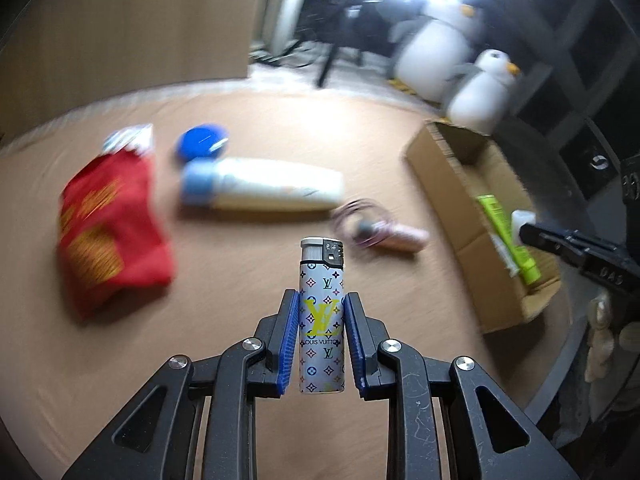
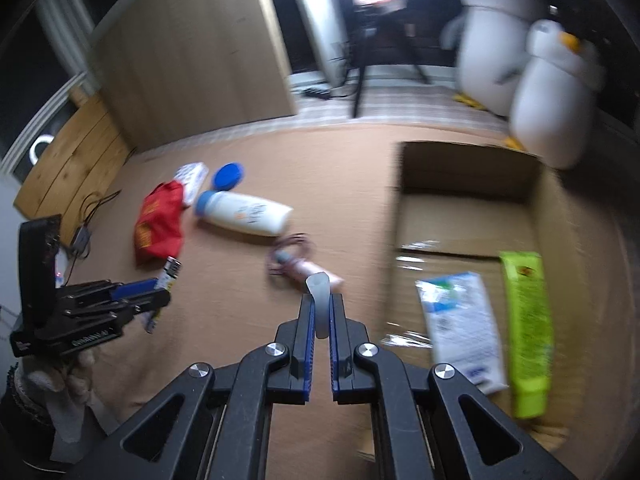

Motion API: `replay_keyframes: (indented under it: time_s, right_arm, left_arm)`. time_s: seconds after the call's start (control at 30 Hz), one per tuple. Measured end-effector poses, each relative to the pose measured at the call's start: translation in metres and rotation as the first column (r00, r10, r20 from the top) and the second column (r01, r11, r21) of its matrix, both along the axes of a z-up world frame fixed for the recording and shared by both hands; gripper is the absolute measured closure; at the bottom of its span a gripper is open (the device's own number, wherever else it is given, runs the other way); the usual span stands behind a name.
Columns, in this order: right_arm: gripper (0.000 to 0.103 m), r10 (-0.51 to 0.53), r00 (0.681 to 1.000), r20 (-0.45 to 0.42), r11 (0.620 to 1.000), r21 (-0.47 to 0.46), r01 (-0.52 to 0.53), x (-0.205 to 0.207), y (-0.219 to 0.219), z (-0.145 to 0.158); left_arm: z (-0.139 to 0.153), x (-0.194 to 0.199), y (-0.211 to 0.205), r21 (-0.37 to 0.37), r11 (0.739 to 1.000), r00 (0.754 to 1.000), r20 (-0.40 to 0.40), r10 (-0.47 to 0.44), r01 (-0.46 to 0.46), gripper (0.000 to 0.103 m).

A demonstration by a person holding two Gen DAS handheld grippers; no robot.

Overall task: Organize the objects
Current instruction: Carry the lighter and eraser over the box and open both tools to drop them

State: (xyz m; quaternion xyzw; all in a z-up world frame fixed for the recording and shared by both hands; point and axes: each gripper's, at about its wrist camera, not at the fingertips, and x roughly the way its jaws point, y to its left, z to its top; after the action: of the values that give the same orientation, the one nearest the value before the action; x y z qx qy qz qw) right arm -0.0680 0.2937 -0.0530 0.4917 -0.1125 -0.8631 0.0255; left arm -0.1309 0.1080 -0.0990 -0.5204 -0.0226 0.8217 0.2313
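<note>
A room at home, by the look of it: brown carpet (image 2: 248,352) underfoot, two plush penguins (image 2: 556,92) standing at two o'clock, a wooden cabinet (image 2: 192,52) at eleven, and a tripod (image 2: 380,52) under bright light at twelve.

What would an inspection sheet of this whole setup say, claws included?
Surface: brown table.
Job's things: box holds a green tube and a white pack; on the table lie a bottle, red bag, blue lid, pink item.
Clutter: small white packet.
Claws: left claw shut on a lighter; right claw shut on a pale small item.
Cables: wires at the left edge.
Surroundings: two plush penguins, tripod.
</note>
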Motion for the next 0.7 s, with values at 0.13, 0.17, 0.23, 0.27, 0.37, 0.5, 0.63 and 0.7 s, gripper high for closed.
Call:
replay_keyframes:
  time_s: [0.13, 0.17, 0.23, 0.27, 0.37, 0.5, 0.63, 0.7]
  right_arm:
    - [0.097, -0.064, 0.998, -0.005, 0.998, 0.015, 0.064, 0.018, 0.032, 0.003]
    - [0.097, -0.074, 0.997, -0.005, 0.997, 0.019, 0.074, 0.022, 0.038, 0.003]
    - [0.097, -0.09, 0.996, -0.004, 0.996, 0.027, 0.09, 0.028, 0.05, 0.002]
    - [0.097, -0.098, 0.995, -0.003, 0.995, 0.03, 0.098, 0.031, 0.056, 0.002]
    - [0.097, -0.114, 0.993, -0.002, 0.993, 0.034, 0.114, 0.037, 0.069, 0.0]
    - [0.097, -0.119, 0.993, -0.003, 0.992, 0.038, 0.119, 0.041, 0.081, -0.002]
    - [0.097, -0.111, 0.994, -0.005, 0.993, 0.037, 0.111, 0.042, 0.086, -0.003]
    - [0.091, -0.091, 0.996, -0.001, 0.995, 0.029, 0.091, 0.042, 0.085, -0.004]
  left_arm:
    - [0.012, -0.009, 0.048, 0.02, 0.997, 0.997, -0.026, -0.074, 0.074, 0.078]
    - [0.014, -0.011, 0.061, 0.024, 0.995, 0.995, -0.031, -0.093, 0.093, 0.078]
    - [0.018, -0.015, 0.085, 0.033, 0.992, 0.992, -0.039, -0.122, 0.124, 0.078]
    - [0.019, -0.017, 0.1, 0.038, 0.989, 0.989, -0.043, -0.139, 0.14, 0.078]
    - [0.021, -0.021, 0.136, 0.048, 0.983, 0.983, -0.044, -0.177, 0.179, 0.078]
    - [0.02, -0.023, 0.175, 0.044, 0.976, 0.976, -0.046, -0.213, 0.215, 0.078]
    - [0.019, -0.024, 0.198, 0.041, 0.972, 0.973, -0.036, -0.229, 0.231, 0.071]
    - [0.019, -0.026, 0.199, 0.047, 0.975, 0.976, -0.029, -0.215, 0.216, 0.046]
